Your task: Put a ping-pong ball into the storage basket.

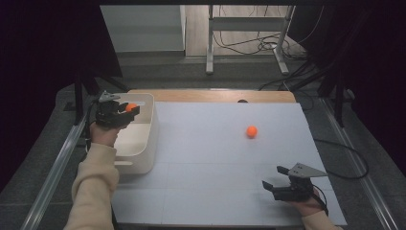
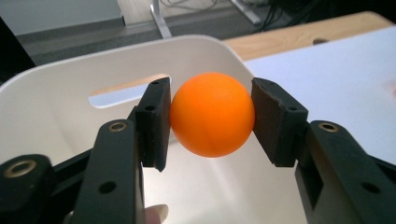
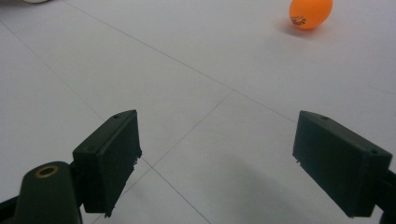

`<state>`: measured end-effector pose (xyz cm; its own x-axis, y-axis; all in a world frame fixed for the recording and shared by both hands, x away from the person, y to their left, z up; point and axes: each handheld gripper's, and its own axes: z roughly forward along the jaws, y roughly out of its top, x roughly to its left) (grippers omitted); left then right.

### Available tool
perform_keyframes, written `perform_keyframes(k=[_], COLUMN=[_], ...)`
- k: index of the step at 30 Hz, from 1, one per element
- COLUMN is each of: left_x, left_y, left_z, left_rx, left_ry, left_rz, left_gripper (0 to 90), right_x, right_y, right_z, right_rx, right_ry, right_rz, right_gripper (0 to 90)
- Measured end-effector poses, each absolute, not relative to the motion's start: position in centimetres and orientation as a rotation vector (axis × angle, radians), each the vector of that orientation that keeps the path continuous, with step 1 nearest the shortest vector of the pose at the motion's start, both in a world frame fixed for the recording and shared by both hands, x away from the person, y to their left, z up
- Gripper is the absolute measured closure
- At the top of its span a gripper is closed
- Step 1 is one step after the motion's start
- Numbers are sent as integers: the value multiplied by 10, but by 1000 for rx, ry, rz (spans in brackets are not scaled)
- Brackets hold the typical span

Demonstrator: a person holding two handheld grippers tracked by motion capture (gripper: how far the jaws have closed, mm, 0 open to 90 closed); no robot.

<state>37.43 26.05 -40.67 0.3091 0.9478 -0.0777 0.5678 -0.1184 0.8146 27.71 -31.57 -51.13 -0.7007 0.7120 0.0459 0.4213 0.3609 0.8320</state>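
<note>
Orange ball — white bin — second orange ball, black print.

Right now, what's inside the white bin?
Inside the white bin, the visible walls and floor look bare. The left gripper holds an orange ball above the opening. The gripper, ball and near wall hide part of the floor.

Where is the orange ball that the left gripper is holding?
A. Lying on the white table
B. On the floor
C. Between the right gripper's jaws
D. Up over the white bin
D: the left gripper pinches the orange ball between its pads, and the white bin lies right under and behind it; the other orange ball lies on the table.
</note>
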Motion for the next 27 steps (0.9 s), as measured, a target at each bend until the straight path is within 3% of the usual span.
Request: perform_keyframes(k=[14, 27], left_x=[386, 382], left_y=[255, 256], left_z=[-418, -414], left_rx=[1923, 1914], left_ry=[1391, 1387], left_rz=[542, 562], left_gripper=[502, 501], right_x=[277, 277], right_y=[-316, -316], right_z=[-512, -512], right_rx=[1002, 1005], right_ry=[2306, 2305], right_rz=[1262, 1260], right_gripper=[156, 156])
